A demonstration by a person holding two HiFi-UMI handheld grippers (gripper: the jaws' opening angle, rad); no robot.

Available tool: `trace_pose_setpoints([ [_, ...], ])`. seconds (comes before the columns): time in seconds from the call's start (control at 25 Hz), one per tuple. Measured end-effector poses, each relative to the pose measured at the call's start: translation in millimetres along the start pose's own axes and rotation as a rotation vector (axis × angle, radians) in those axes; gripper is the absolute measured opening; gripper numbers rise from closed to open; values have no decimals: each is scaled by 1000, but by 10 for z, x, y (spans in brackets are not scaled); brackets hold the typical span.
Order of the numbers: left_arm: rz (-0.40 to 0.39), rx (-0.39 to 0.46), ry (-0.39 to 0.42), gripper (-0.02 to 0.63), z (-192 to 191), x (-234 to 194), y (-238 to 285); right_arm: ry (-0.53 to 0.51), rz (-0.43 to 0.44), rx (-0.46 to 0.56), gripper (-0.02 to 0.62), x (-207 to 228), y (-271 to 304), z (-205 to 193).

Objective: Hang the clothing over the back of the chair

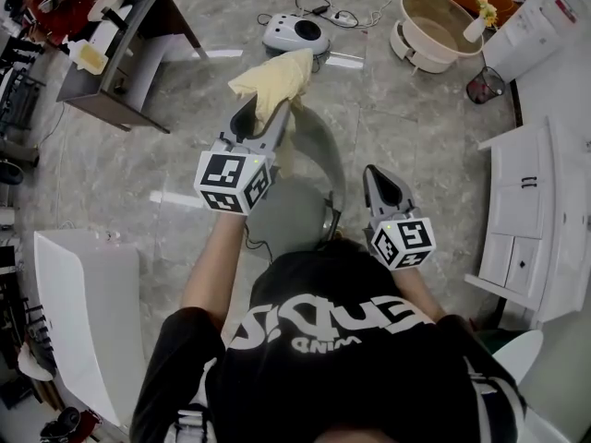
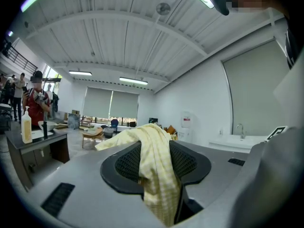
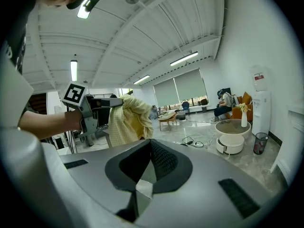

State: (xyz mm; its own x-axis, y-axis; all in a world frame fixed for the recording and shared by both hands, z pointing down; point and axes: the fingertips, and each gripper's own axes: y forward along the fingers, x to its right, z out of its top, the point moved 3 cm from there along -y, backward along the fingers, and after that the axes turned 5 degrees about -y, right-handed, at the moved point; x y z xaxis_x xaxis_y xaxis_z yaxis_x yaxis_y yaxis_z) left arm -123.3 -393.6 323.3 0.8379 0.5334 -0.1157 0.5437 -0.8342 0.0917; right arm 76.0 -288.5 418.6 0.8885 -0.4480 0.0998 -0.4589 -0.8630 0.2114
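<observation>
Pale grey marbled floor [image 1: 406, 118] lies under me, with a dark desk [image 1: 138, 53] off to my left, white cabinets [image 1: 536, 210] along the right wall, and a round beige tub [image 1: 434, 26] further out. The room is a wide hall with a ribbed white ceiling and blinds over the far windows.

My left fingers [image 2: 124, 164] are clamped on the yellow checked cloth [image 1: 274, 79]. It is pinched between the two pads, with a bunch spilling up over the tips and a tail hanging below. In the head view it sits at the far end of the grey chair [image 1: 327, 150], by its curved back; I cannot tell whether it touches.

My right fingers [image 3: 164, 161] stand slightly apart with nothing between them, held to the right of the chair back and well clear of the cloth.

One cloth, one chair, two sets of fingers.
</observation>
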Motion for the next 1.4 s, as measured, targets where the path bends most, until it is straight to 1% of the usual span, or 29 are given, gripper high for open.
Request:
trace_pose_setpoints([
  [0.12,4,-16,-2,181,-71,-78,132,2,1,-8,15,44,64,2],
  [0.32,8,-51,-36,181,-254,-186,319,6,0,-29,15,112,143,-28],
  [0.52,6,-92,-47,181,-459,-268,504,12,-10,-45,15,187,231,-43],
  [0.8,19,-150,-60,181,-872,-323,745,22,-30,-77,15,330,228,-147],
  [1.04,31,-190,-68,181,-1150,-404,951,28,-42,-95,15,432,252,-186],
  [1.24,51,-245,-92,181,-1474,-459,1085,25,-47,-117,15,514,247,-224],
  [1.4,58,-299,-87,184,-1722,-519,1177,27,-58,-130,15,572,249,-252],
])
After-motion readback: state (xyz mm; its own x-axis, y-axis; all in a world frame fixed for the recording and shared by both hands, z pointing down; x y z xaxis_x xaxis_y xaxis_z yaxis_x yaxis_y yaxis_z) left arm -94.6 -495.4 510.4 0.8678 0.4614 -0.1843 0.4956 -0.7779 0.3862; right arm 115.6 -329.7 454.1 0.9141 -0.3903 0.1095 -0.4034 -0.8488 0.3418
